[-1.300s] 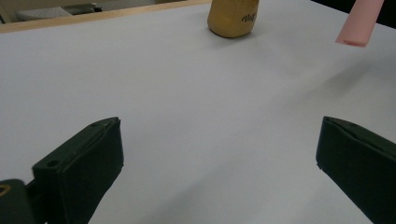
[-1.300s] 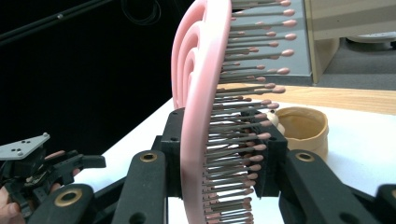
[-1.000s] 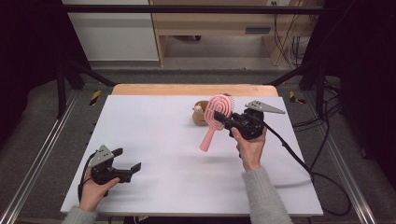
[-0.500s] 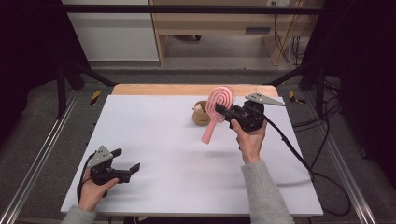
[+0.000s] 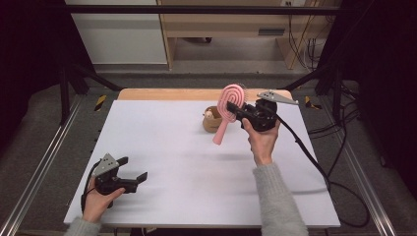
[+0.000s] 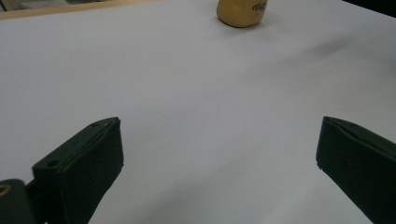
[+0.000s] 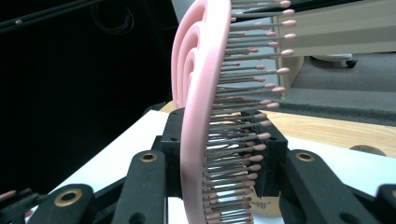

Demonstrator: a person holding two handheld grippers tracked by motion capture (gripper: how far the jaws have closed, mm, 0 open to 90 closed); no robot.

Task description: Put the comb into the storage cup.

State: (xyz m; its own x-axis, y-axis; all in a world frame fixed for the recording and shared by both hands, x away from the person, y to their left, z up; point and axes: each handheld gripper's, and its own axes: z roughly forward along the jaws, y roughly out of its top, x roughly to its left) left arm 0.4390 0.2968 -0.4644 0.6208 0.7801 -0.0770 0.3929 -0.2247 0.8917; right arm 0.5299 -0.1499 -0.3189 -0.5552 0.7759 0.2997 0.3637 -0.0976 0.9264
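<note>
My right gripper [image 5: 242,111] is clamped on the brush [image 5: 227,110], held up off the tabletop [image 5: 167,132] over its far right part. In the right gripper view the jaws press on the brush [image 7: 201,116] from both sides: one on the smooth pink back, the other against the bristles [image 7: 243,135], which point to the right of that view. The round head with its spiral ribs rises beyond the jaws, and in the high view the handle hangs down and to the left of the gripper, its tip clear of the tabletop. My right hand [image 5: 261,140] grips the gripper from below, and the cable [image 5: 305,152] trails off toward the right edge.

Just beyond and left of the brush handle a small brown pot [image 5: 212,120] stands on the tabletop; I cannot tell whether the handle touches it.

My left gripper [image 5: 133,179] sits low at the near left corner, well apart from the brush, in my left hand [image 5: 98,201]. Its jaws stand wide apart with nothing between them, only bare tabletop [image 6: 210,116]. Far ahead of them in the left gripper view is the pot [image 6: 242,12].
</note>
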